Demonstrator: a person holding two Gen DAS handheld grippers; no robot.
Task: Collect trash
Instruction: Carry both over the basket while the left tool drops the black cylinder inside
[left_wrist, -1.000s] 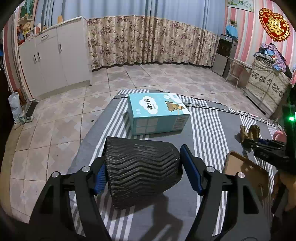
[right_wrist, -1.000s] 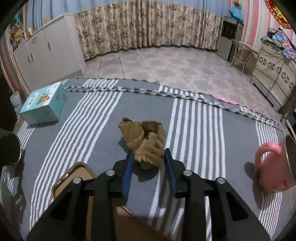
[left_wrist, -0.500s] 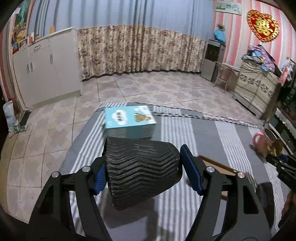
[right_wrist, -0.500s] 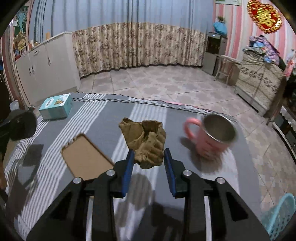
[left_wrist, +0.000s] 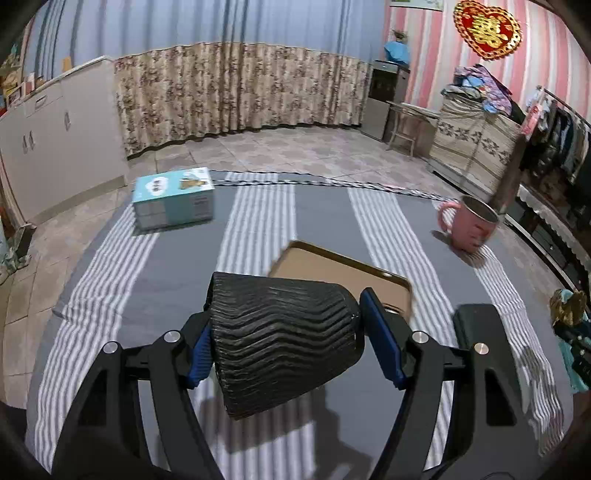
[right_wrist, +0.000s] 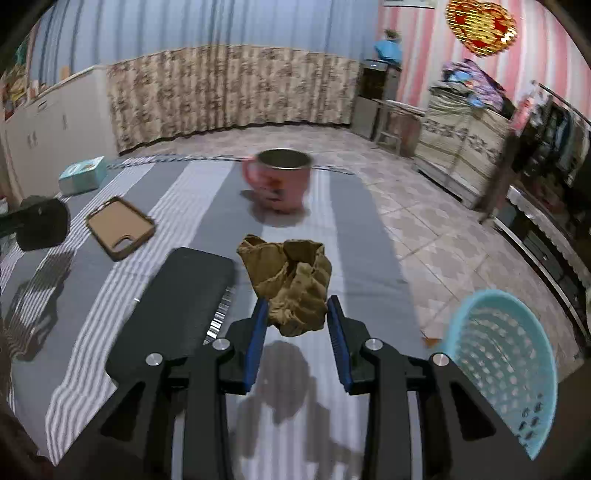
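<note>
My left gripper is shut on a black ribbed paper cup, held on its side above the striped cloth; the cup also shows at the left of the right wrist view. My right gripper is shut on a crumpled brown paper wad, held above the table's right end; the wad shows at the right edge of the left wrist view. A light blue mesh waste basket stands on the floor, lower right of the right gripper.
On the grey striped tablecloth lie a tan phone case, a black flat case, a pink mug and a light blue box. Tiled floor surrounds the table; cabinets left, furniture right.
Both grippers have swung to the right with their loads held. The right gripper now reaches the table's right end and the blue basket has come into view.
</note>
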